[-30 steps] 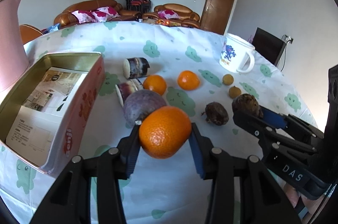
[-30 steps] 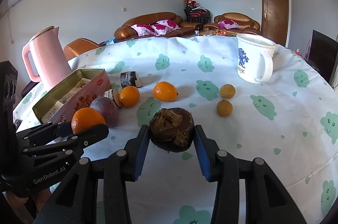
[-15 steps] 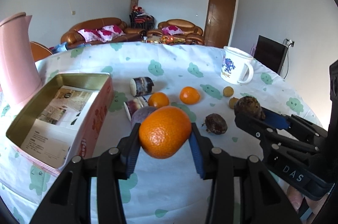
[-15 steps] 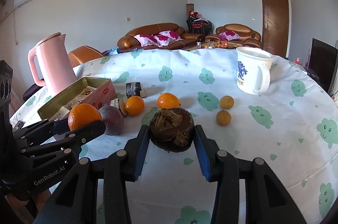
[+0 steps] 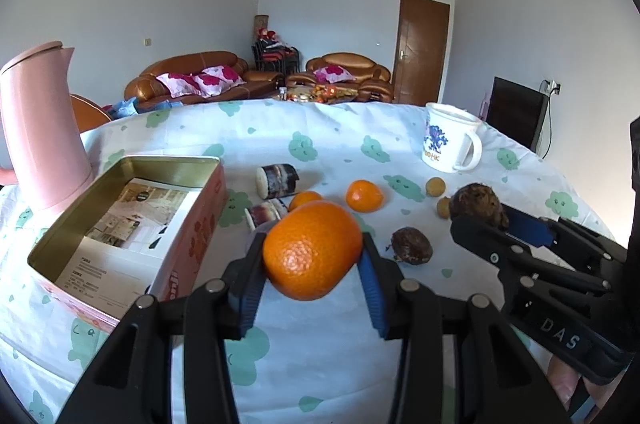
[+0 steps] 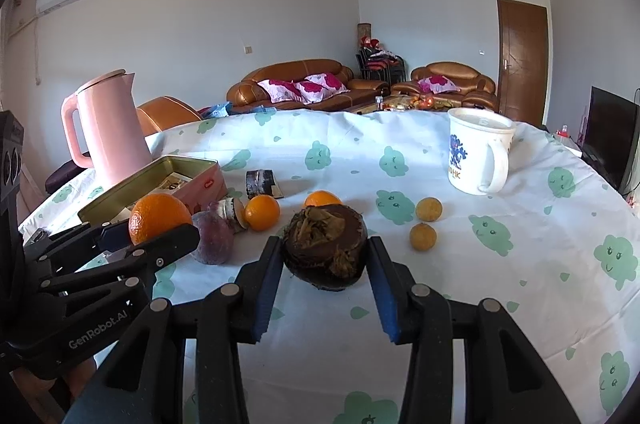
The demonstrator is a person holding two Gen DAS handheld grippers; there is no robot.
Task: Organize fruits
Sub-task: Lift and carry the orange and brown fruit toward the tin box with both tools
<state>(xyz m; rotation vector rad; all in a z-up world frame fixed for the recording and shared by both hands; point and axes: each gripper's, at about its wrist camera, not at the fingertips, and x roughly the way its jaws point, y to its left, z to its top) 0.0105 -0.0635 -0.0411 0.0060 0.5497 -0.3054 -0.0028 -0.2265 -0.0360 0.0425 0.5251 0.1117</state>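
My left gripper [image 5: 312,256] is shut on a large orange [image 5: 312,250] and holds it above the tablecloth, right of the open pink tin [image 5: 120,224]. My right gripper [image 6: 326,252] is shut on a dark brown wrinkled fruit [image 6: 326,246], also lifted; it shows in the left wrist view [image 5: 478,202]. On the table lie two small oranges [image 5: 364,195], two small yellow fruits [image 6: 428,209], a dark passion fruit [image 5: 412,246], a purple fruit [image 6: 214,238] and two cut sugarcane pieces [image 5: 278,180].
A pink kettle [image 5: 40,128] stands at the left behind the tin. A white mug [image 5: 450,142] stands at the back right. The round table's cloth [image 6: 520,264] drops off at the edges. Sofas [image 6: 300,84] and a door lie beyond.
Both grippers have risen with their fruits and tilted up; the table items now sit lower in both views and more of the room shows.
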